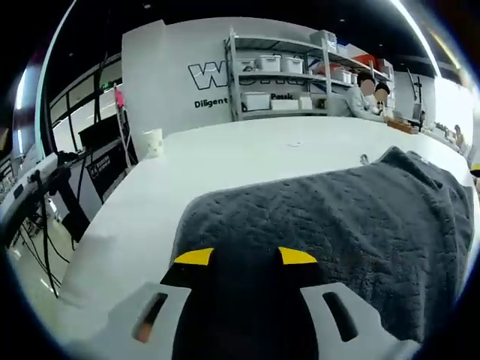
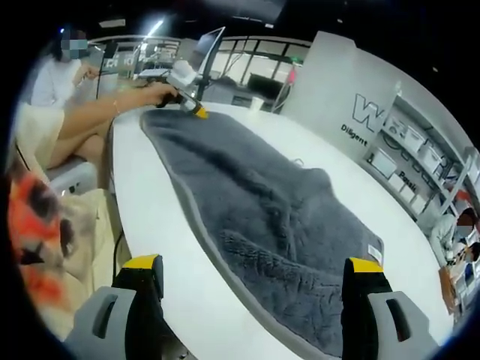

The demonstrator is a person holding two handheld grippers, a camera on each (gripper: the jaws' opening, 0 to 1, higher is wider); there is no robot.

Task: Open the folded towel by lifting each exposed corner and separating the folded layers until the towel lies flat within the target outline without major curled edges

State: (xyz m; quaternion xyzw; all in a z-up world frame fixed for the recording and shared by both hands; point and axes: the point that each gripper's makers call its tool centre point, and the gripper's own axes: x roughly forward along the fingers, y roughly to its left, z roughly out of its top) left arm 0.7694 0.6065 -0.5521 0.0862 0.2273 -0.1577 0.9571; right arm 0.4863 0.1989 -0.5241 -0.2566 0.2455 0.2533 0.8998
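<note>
Left gripper view: my left gripper [image 1: 246,257] is pinching the dark grey fluffy towel [image 1: 337,225] near the white bench's [image 1: 247,154] end edge, jaws narrowed on fabric, anchoring that corner.

Right gripper view: my right gripper [image 2: 253,268] is hovering wide, holding nothing, over the towel's near hem, likely ready to flatten it.
</note>
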